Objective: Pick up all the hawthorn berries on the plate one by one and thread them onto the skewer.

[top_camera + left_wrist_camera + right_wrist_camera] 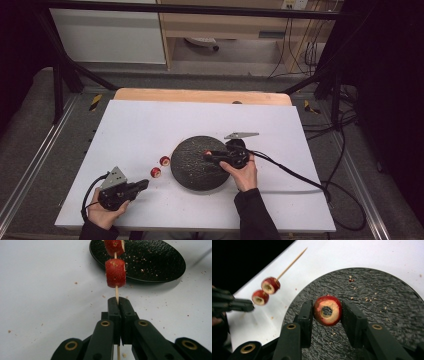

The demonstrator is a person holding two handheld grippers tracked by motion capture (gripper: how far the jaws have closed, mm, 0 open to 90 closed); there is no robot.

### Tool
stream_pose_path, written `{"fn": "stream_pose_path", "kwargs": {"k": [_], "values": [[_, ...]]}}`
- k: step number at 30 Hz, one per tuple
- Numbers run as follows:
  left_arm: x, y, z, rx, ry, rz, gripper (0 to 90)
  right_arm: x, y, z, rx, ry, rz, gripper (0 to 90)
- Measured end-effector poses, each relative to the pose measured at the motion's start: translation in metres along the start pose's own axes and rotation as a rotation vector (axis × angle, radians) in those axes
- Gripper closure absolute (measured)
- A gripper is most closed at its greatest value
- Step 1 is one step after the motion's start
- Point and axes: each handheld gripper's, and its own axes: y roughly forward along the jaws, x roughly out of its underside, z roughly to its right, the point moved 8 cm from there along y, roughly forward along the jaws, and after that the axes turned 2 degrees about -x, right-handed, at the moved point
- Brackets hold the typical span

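A cored red fruit slice [327, 310], possibly apple, sits between the fingers of the right gripper [327, 315], which close against its two sides; it is held just over the round black plate [387, 322], whose textured face carries scattered crumbs. In the high view this gripper [209, 155] reaches over the plate [192, 172] near its right part.

The left gripper [118, 305] has its fingers pressed together on a thin wooden skewer [116, 292]. Two more red slices [115, 273] are threaded on the skewer ahead of the fingers, the nearer one just short of the plate's rim [140, 280]. From the right gripper view the skewer's bare pointed end [292, 263] rises beyond both slices.

The plate rests on the white surface [140, 125], slightly right of its middle, and the left gripper [142, 184] lies near the surface's front left corner.
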Motion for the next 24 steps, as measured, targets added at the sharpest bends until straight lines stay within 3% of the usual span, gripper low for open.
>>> {"fn": "stream_pose_path", "kwargs": {"k": [13, 24], "values": [[-0.014, 0.012, 0.019, -0.007, 0.005, 0.012, 88.6, 0.013, -0.019, 0.006, -0.036, 0.172, 0.267, 62.8], [-0.027, 0.025, 0.032, -0.026, 0.004, 0.016, 88.6, 0.013, -0.024, 0.013, -0.033, 0.255, 0.410, 62.9]]}}
